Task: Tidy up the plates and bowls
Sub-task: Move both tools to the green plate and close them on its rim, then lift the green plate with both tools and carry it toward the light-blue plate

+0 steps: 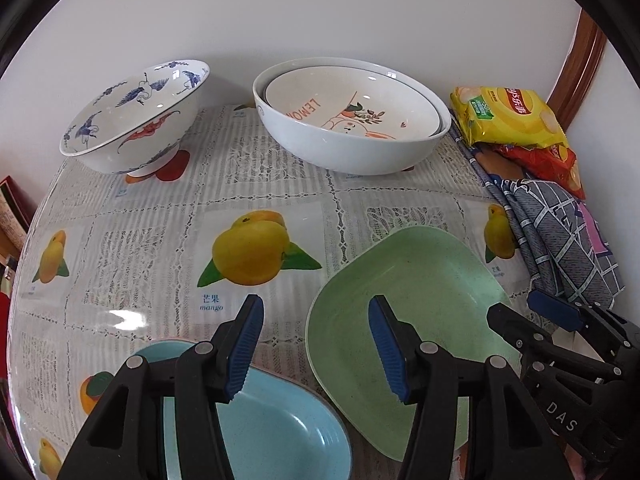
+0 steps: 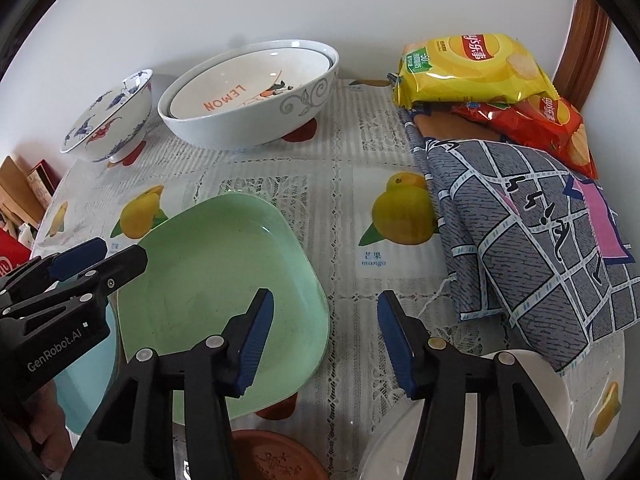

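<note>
A green square plate (image 1: 404, 292) (image 2: 224, 276) lies on the table near me. A light blue plate (image 1: 272, 424) (image 2: 86, 380) lies to its left. My left gripper (image 1: 316, 344) is open and empty above the gap between these two plates; it shows in the right wrist view (image 2: 100, 256) too. My right gripper (image 2: 326, 340) is open and empty, just right of the green plate; it shows at the right of the left wrist view (image 1: 524, 312). A large white bowl (image 1: 344, 136) (image 2: 248, 120) holding a "LEMON" bowl (image 1: 352, 108) (image 2: 244, 88) stands at the back. A blue-and-white crane bowl (image 1: 132, 120) (image 2: 108, 120) stands back left.
Yellow (image 2: 472, 68) and red (image 2: 548, 128) chip bags and a folded grey cloth (image 2: 532, 232) fill the table's right side. A white plate (image 2: 552, 400) and a brown saucer (image 2: 276, 460) lie at the near edge. The wall runs behind the bowls.
</note>
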Demonstrator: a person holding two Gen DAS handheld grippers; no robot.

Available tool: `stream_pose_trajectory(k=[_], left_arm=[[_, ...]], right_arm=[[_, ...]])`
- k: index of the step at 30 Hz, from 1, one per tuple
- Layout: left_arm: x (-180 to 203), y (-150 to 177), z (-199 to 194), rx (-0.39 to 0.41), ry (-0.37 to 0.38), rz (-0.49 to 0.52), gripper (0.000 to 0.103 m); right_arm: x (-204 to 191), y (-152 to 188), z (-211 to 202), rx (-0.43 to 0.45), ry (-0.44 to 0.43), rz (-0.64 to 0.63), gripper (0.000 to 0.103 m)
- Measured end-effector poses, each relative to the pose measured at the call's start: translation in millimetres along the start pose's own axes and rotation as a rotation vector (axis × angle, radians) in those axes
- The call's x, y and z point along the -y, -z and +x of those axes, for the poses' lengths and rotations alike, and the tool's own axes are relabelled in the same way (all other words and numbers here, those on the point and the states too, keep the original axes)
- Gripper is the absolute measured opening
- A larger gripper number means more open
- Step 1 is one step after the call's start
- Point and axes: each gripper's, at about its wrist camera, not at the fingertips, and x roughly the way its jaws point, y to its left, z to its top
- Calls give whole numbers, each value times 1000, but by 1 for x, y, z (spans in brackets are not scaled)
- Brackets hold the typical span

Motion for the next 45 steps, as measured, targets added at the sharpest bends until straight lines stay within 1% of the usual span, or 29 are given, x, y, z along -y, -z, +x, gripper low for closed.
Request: stream_pose_trajectory(k=[4,6,11,13,15,19,21,22,27,32,39,45], left_arm=[[5,-2,8,-7,3,11,52],[7,-3,11,-10,4,12,50],[7,-4,20,-25,17,0,34],[7,-3,23,-32,14,3,29],[7,-3,26,-36,15,-2,27],[6,-2,28,-31,12,-5,23],[5,-3,28,-30,7,-11,20],[4,-3,29,-28,3,-11,16],[-1,-4,22,-8,33,-25,14],[2,-6,-1,33,45,-19,14],[11,-4,-43,95,66,-21,14],[22,7,-80,134,76,-5,14]], right_arm=[[-1,0,6,-11,14,-16,45],[-2,-1,8,-15,17,-24,42],[-5,0,10,-15,56,-33,37],[-6,-1,9,-8,57,-41,27],[-7,-2,9,-17,33,-47,23],[-14,-1,16,-32,52,-79,22],[-15,0,20,-38,61,-82,13],[-15,0,20,-27,73,-79,10],[-5,-2,10,18,29,-31,9],[-1,-5,-10,71,16,-14,9],[4,-1,-55,148,-2,13,9],[12,12,-95,193,-10,37,9]])
